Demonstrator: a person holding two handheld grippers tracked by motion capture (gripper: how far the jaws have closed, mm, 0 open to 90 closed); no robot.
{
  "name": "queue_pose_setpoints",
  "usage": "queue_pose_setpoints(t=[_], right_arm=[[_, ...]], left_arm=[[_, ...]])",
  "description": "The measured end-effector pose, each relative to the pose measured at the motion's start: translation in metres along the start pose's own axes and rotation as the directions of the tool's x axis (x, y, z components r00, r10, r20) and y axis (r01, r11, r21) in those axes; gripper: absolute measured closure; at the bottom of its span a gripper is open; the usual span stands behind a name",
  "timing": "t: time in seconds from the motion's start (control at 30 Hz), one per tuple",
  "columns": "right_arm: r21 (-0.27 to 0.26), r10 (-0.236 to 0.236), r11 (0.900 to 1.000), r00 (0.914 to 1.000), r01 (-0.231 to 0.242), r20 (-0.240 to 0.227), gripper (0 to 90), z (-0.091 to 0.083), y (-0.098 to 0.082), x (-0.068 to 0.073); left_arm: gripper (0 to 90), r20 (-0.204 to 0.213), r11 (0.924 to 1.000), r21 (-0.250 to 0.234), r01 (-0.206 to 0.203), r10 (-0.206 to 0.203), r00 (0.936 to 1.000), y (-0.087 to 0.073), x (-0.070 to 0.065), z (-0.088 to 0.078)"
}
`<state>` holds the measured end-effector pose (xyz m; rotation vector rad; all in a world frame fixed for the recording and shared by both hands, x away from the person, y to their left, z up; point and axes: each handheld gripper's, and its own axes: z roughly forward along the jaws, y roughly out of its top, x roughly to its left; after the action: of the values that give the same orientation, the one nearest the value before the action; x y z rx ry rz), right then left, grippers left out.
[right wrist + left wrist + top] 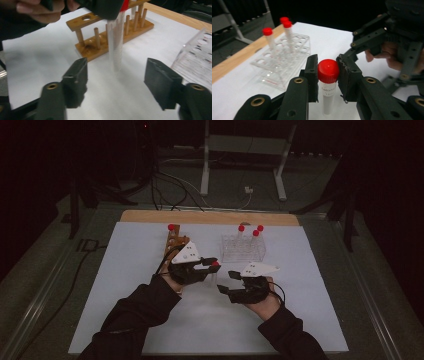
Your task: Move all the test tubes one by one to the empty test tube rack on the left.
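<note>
Left gripper clamps the red-capped tube — right gripper apart.

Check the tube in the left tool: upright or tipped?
Upright. The tube hangs straight down, red cap on top, clamped between the left tool jaws.

Probably a lab: test-tube racks, dark equipment stands.

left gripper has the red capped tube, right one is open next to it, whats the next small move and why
Probably carry the tube toward the clear rack. The left gripper is clamped on its red cap, the tube hangs free above the white sheet, and the right gripper stands open and apart from it. Three capped tubes already stand in that rack.
</note>
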<state>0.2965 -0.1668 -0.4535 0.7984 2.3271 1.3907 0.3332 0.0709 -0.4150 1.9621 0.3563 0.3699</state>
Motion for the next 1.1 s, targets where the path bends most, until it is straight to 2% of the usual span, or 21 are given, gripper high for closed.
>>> queue_pose_setpoints(t=[0.07, 0.23, 0.43, 0.5, 0.6, 0.83, 1.1], right_arm=[[-0.009, -0.002, 1.0, 1.0, 0.002, -0.005, 30.6, 0.0, 0.0, 0.001], [-0.02, 0.017, 1.0, 0.9999, -0.017, -0.002, 16.2, -0.001, 0.001, 0.002], [-0.032, 0.035, 0.999, 0.9994, -0.035, -0.008, 7.5, -0.004, 0.001, -0.001], [-0.031, 0.033, 0.999, 0.9994, -0.033, -0.008, 0.9, -0.004, 0.001, -0.001], [-0.043, 0.048, 0.998, 0.9988, -0.048, -0.008, 0.0, -0.006, 0.002, -0.002], [-0.048, 0.043, 0.998, 0.9991, -0.043, -0.002, 0.0, -0.007, 0.002, -0.004], [-0.042, 0.049, 0.998, 0.9988, -0.049, -0.009, 0.0, -0.006, 0.002, -0.005]], left_arm=[[72.2, -0.019, 1.0, -0.004, 0.0, 0.0, 0.9998, 0.002, 0.004, -0.004], [72.2, -0.055, 0.9999, -0.014, 0.01, -0.011, 0.9984, 0.005, 0.016, -0.014], [72.2, -0.113, 0.9996, -0.021, 0.021, -0.023, 0.9933, 0.007, 0.032, -0.027], [72.2, -0.133, 0.9995, -0.019, 0.025, -0.027, 0.9908, 0.007, 0.037, -0.03], [72.2, -0.158, 0.9993, -0.019, 0.032, -0.035, 0.9869, 0.007, 0.044, -0.035], [72.2, -0.21, 0.9985, -0.029, 0.047, -0.052, 0.9762, 0.008, 0.057, -0.044], [72.2, -0.268, 0.9962, -0.044, 0.076, -0.085, 0.9596, 0.008, 0.074, -0.055]])
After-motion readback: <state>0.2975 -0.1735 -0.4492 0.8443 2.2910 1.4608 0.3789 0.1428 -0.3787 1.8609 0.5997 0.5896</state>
